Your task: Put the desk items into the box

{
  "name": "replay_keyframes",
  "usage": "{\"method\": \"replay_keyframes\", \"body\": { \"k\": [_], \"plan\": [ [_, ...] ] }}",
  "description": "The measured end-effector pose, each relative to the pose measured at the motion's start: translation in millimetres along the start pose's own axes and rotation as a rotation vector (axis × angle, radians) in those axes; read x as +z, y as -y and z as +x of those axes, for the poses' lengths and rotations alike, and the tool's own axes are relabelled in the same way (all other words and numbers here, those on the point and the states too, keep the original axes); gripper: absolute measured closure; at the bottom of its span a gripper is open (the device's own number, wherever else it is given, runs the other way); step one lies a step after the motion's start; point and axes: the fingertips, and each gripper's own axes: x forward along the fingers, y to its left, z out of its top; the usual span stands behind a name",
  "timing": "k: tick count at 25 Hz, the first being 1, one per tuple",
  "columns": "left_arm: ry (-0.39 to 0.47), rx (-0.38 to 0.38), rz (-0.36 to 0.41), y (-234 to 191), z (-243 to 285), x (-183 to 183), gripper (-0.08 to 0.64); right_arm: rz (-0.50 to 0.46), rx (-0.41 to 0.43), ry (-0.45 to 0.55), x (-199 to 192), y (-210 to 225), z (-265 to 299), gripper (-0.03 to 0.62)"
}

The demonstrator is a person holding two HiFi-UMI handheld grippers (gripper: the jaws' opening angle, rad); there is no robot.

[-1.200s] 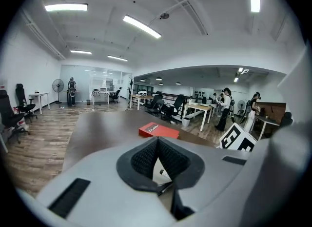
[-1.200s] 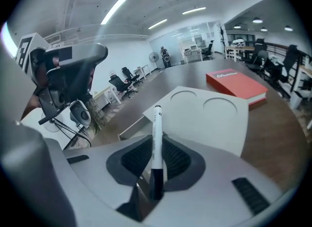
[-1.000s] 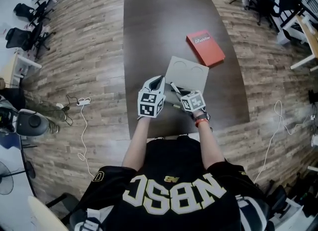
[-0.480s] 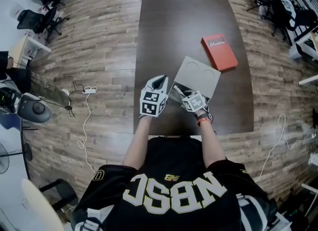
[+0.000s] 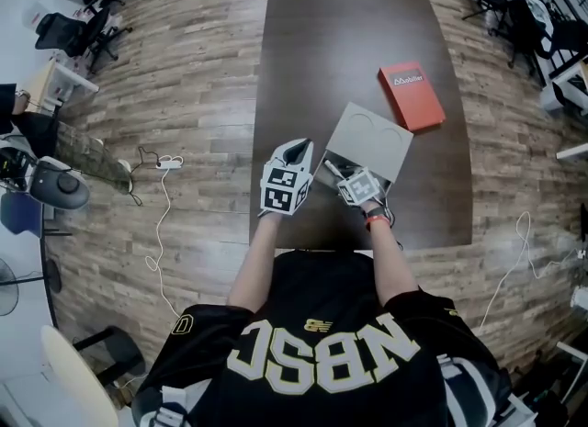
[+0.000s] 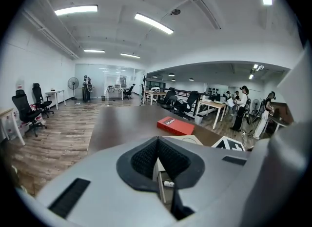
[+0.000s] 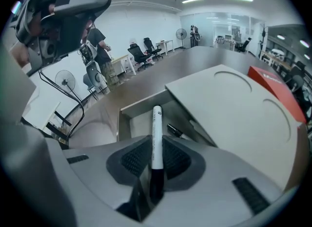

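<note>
Gripping a white marker lengthwise between its pads, the right tool hangs at the open near end of the box, marker tip over the box interior, where a dark pen lies. Left tool, jaws together and empty, sits just beside the box.

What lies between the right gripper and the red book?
The grey lid, with two round recesses, lies between the right gripper, shut on a marker, and the red book. The head view shows it.
</note>
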Motion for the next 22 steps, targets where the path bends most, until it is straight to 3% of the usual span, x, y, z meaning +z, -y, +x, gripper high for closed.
{"method": "replay_keyframes", "body": {
  "k": [5, 9, 11, 22],
  "plan": [
    [-0.01, -0.015, -0.004, 1.3, 1.7, -4.2, 0.548, 0.02, -0.001, 0.002, 0.4, -1.5, 0.5, 0.517],
    [-0.007, -0.026, -0.004, 1.6, 3.6, -5.1, 0.548, 0.032, -0.001, 0.003, 2.9, -4.8, 0.1, 0.457],
    [-0.004, -0.033, -0.006, 2.3, 5.7, -3.4, 0.548, 0.039, -0.012, 0.022, 8.7, -2.4, -6.1, 0.457],
    [-0.001, -0.101, 0.007, 18.5, 18.0, 0.7, 0.548, 0.18, -0.174, 0.271, 45.3, 40.7, -75.5, 0.474]
  ]
}}
